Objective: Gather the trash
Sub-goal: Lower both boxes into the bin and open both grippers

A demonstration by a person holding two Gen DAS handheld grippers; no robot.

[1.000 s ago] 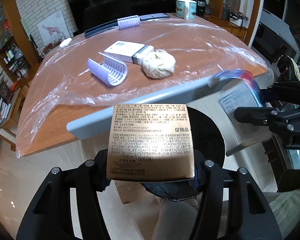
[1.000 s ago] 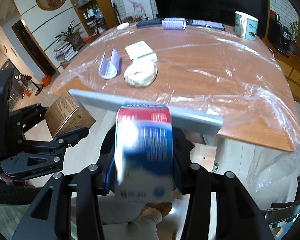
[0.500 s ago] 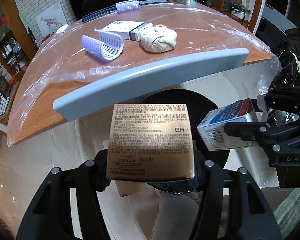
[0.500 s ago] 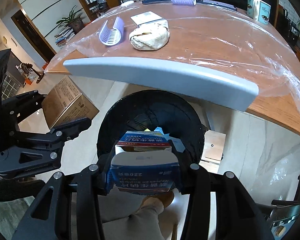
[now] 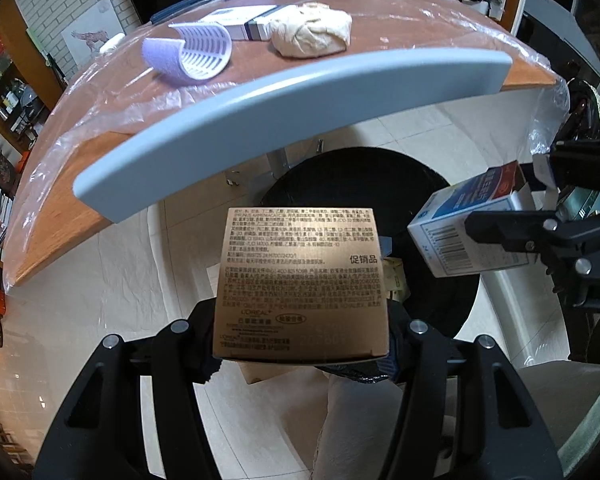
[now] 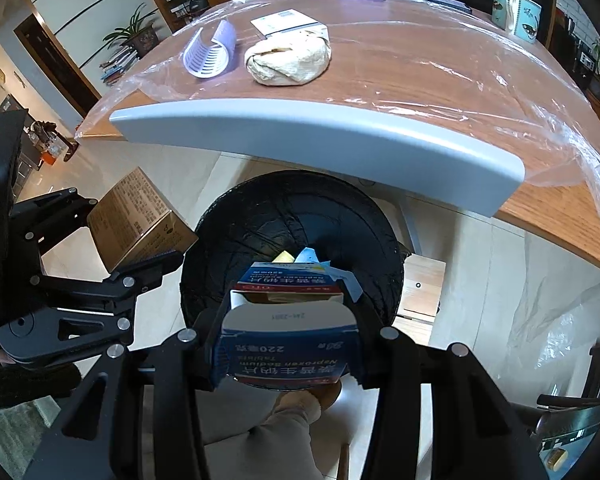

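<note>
Over the black-lined trash bin [image 6: 292,240] on the floor beside the wooden table [image 6: 440,80], the right gripper [image 6: 288,344] is clenched on a blue-and-white medicine box [image 6: 288,344], whose open flap faces the bin's mouth. To its left, the left gripper [image 5: 300,320] grasps a gold cosmetics box [image 5: 300,280] by its sides, near the bin's rim. Farther off, on the table's plastic sheet, a crumpled paper ball [image 5: 310,40], a purple hair roller [image 5: 192,54] and a flat white box [image 5: 240,24] lie close together.
</note>
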